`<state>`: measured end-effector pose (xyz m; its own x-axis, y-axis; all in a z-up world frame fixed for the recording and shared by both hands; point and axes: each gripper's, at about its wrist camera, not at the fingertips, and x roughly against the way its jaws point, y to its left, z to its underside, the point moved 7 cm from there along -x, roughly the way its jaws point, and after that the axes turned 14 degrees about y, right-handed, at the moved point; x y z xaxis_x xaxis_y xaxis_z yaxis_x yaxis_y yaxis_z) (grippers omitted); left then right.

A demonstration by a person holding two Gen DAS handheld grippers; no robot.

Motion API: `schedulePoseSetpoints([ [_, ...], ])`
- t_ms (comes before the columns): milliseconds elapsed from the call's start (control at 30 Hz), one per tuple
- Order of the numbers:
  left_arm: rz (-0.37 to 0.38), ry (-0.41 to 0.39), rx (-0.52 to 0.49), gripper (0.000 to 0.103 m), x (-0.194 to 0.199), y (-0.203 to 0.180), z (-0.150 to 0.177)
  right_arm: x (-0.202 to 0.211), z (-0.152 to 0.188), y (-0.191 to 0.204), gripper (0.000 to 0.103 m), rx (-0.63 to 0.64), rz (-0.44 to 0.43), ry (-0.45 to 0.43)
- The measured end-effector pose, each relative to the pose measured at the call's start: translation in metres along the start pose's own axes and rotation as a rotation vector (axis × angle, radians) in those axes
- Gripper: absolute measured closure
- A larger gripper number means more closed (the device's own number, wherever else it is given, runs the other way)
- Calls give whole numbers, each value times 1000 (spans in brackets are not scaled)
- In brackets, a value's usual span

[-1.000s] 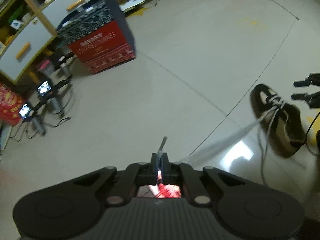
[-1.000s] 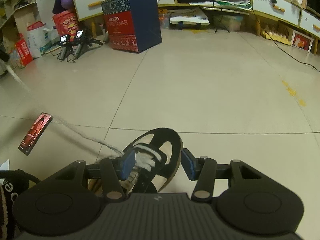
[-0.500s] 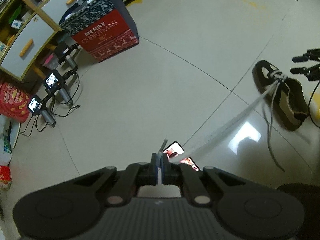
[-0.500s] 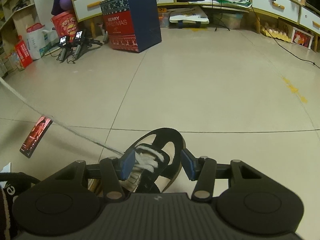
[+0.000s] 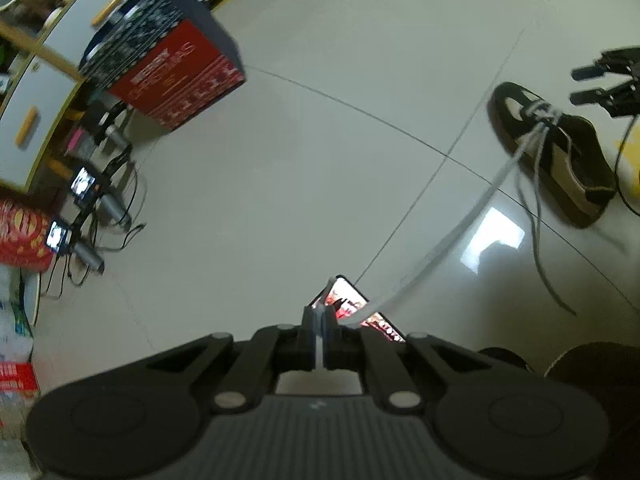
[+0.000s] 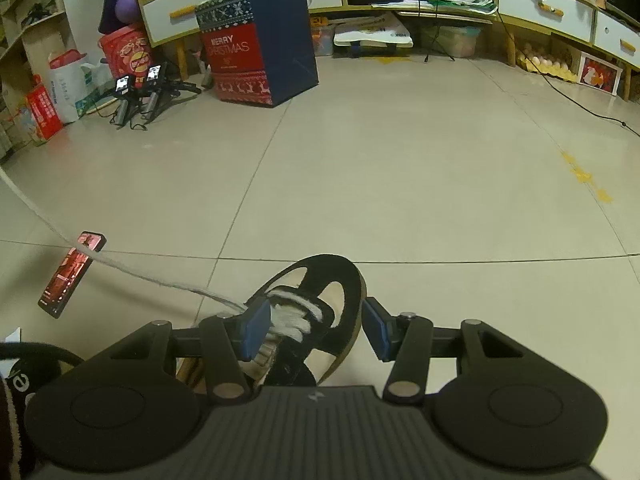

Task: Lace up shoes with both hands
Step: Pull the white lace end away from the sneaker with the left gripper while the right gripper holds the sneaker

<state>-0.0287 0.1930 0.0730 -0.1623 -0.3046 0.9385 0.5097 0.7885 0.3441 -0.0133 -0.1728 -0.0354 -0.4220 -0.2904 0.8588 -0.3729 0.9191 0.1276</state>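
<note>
A black and beige shoe (image 5: 560, 148) lies on the tiled floor at the right of the left wrist view. Its white lace (image 5: 452, 236) runs from the eyelets in a slightly sagging line to my left gripper (image 5: 319, 322), which is shut on the lace near its tip. The other lace end (image 5: 540, 240) trails loose on the floor. In the right wrist view the shoe's toe (image 6: 332, 276) shows between the blue pads (image 6: 256, 330) of my right gripper (image 6: 316, 330). That gripper is open and hovers over the shoe without pressing on it. It is also seen as the right gripper (image 5: 580, 86) just beyond the toe.
A phone (image 6: 72, 274) with a lit screen lies on the floor under the stretched lace. A Christmas gift box (image 6: 260, 48) and two spare grippers (image 6: 136, 92) stand by the cabinets at the back. A cable (image 6: 560, 92) crosses the floor at the right.
My left gripper has shifted and rolled with the lace in it. The phone now shows ahead of its fingers, and the lace has gone from straight to a slight sag. The right gripper kept still.
</note>
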Motion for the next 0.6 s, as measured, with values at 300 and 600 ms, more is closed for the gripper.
schedulePoseSetpoints([
  [300,-13,21,-69,100,-7,-16,-7,-3,1,1,50,-3,-7,12],
  [600,-63,13,-184,100,1,-30,-17,-1,3,-3,50,-22,-4,10],
])
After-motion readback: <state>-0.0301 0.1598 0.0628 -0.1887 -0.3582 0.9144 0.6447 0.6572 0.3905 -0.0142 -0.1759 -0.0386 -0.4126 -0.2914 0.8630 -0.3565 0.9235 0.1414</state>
